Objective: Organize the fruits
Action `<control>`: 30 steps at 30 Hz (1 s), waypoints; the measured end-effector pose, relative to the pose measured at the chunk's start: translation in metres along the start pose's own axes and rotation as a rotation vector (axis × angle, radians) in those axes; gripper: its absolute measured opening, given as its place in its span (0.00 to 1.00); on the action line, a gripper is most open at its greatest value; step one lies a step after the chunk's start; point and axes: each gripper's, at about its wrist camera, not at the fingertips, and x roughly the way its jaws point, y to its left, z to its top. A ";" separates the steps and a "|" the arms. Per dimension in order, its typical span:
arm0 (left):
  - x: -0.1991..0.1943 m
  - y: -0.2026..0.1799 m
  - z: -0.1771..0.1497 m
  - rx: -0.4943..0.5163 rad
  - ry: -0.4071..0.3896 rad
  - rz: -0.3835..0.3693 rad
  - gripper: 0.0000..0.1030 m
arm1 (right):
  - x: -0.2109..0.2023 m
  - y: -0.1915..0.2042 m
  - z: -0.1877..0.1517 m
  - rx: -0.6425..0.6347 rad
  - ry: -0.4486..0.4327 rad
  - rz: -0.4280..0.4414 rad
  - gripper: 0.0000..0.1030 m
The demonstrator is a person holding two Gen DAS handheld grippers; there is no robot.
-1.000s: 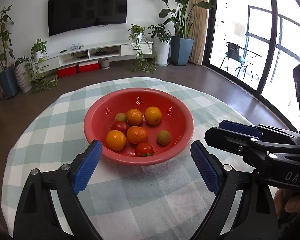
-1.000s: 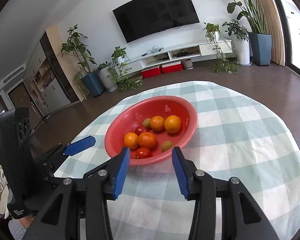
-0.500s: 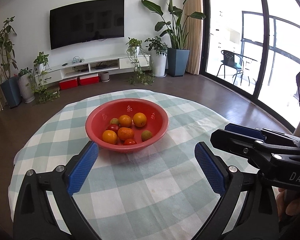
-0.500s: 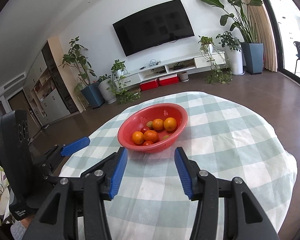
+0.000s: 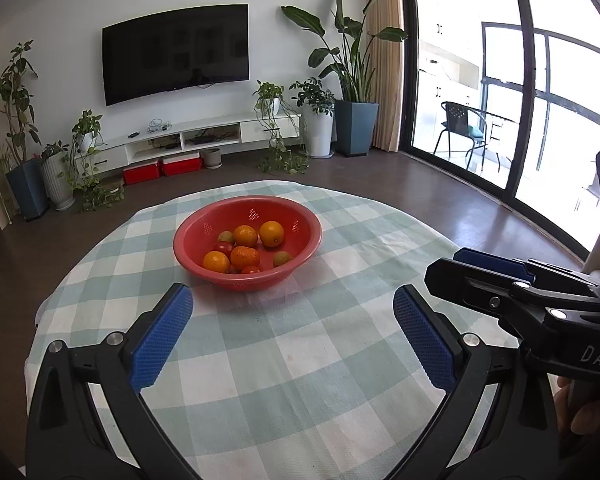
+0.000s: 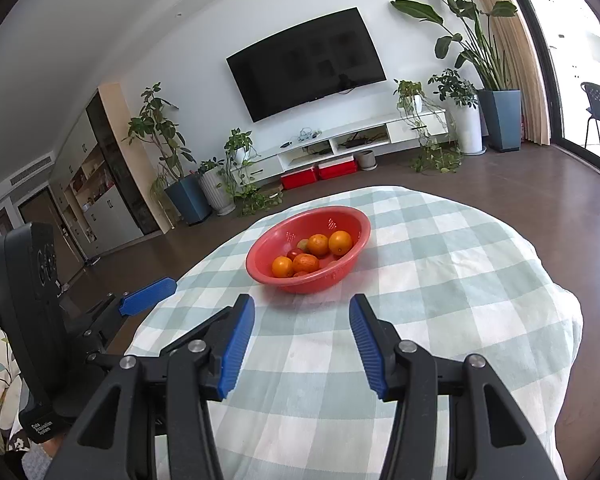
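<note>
A red plastic colander bowl (image 5: pixel 247 242) is seen near the middle of a round bench covered by a pale green and white checked cloth (image 5: pixel 284 360). Inside it lie the fruits: four oranges (image 5: pixel 271 233), at least two small red tomatoes (image 5: pixel 223 247) and two small greenish-brown fruits (image 5: pixel 281 258), all touching or just beside one another in the hollow.

The oranges are judged firm and fairly light, with dimpled skin that should give the pads purchase; each is best taken across its widest part. The orange at 1 o'clock in the bowl sits most exposed and is judged easiest to reach. The tomatoes are judged soft-skinned and easily bruised, and are half buried at 6 o'clock under the rim, so a gentle squeeze is called for. The bowl itself is judged light and likely to slide on the cloth if it is nudged.

The left gripper (image 5: pixel 294 336) is held at 6 o'clock from the bowl, well apart from it; its fingers are opening wide, with nothing between them. The right gripper (image 6: pixel 302 340) is likewise held back from the bowl, with its fingers parted more narrowly and empty. Beyond the bench, a wall television, a low white cabinet and potted plants are seen.
</note>
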 end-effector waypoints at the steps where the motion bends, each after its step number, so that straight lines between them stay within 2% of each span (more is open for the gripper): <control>1: -0.003 -0.001 -0.001 0.003 -0.002 0.001 0.99 | -0.003 0.000 -0.002 0.000 -0.002 0.000 0.51; 30: -0.021 -0.018 -0.009 0.010 0.011 -0.016 0.99 | -0.018 -0.003 -0.013 0.007 -0.019 -0.005 0.52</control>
